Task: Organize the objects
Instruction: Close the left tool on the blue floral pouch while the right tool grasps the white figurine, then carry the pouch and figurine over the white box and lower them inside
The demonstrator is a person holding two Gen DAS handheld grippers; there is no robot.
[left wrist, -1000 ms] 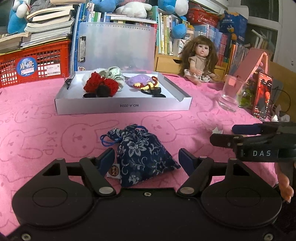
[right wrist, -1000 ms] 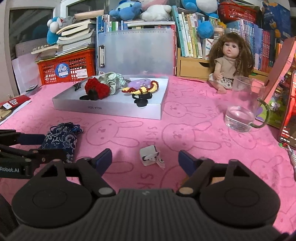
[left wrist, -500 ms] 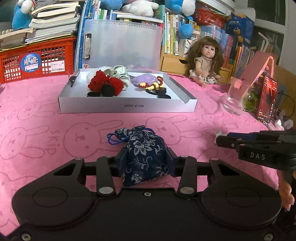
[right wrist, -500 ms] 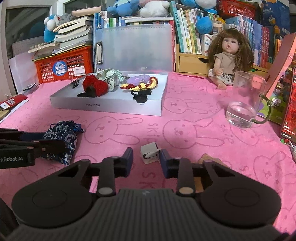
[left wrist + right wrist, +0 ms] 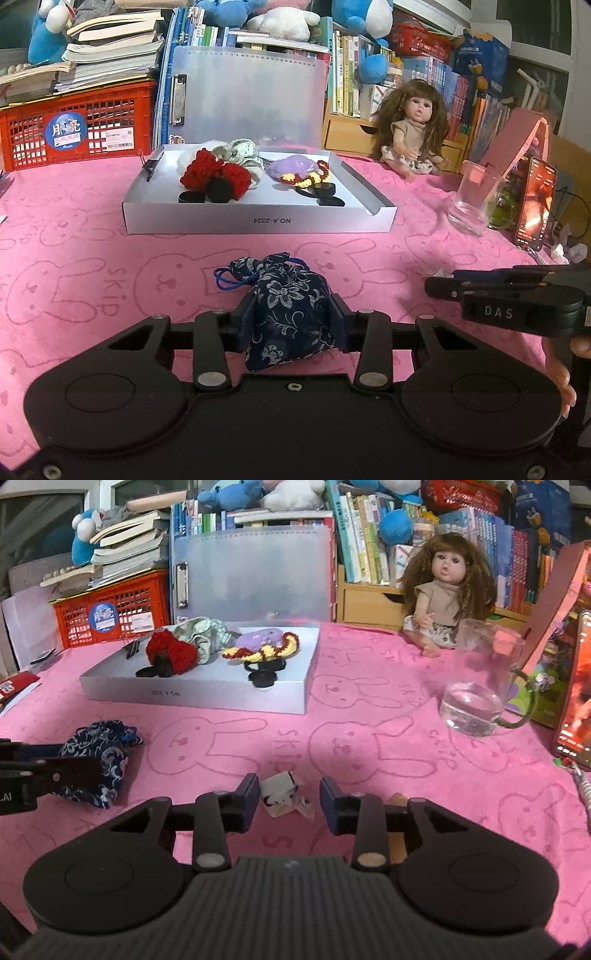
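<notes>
Left wrist view: the left tongs (image 5: 291, 319) have just been closing, and their blue pads now press both sides of the dark blue flowered pouch (image 5: 288, 310), which sits on the pink cloth (image 5: 92, 266) at about 6 o'clock from the grey tray (image 5: 258, 221). A second ago the jaws stood wide on either side of the pouch; now the fabric bulges between them, so the grip looks made. The pouch is not lifted yet, as far as I can tell. The tray, at 12 o'clock from the pouch, already holds a red knitted piece (image 5: 214, 175), a pale cloth bundle (image 5: 240, 151) and a purple and yellow knitted piece (image 5: 299, 171), so I judge it to be where the pouch goes next.

Right wrist view: the right tongs (image 5: 290, 803) pinched in half a second ago and have just been opening again. Their pads now stand apart with the small white folded scrap (image 5: 282, 794) between them, the left pad close beside it, the right pad clear of it. So that grasp is not holding; the scrap lies on the cloth. A glass mug (image 5: 480, 686) stands at 2 o'clock from the scrap, well apart. The right tongs probably need a fresh, tighter closing before anything can be carried.
</notes>
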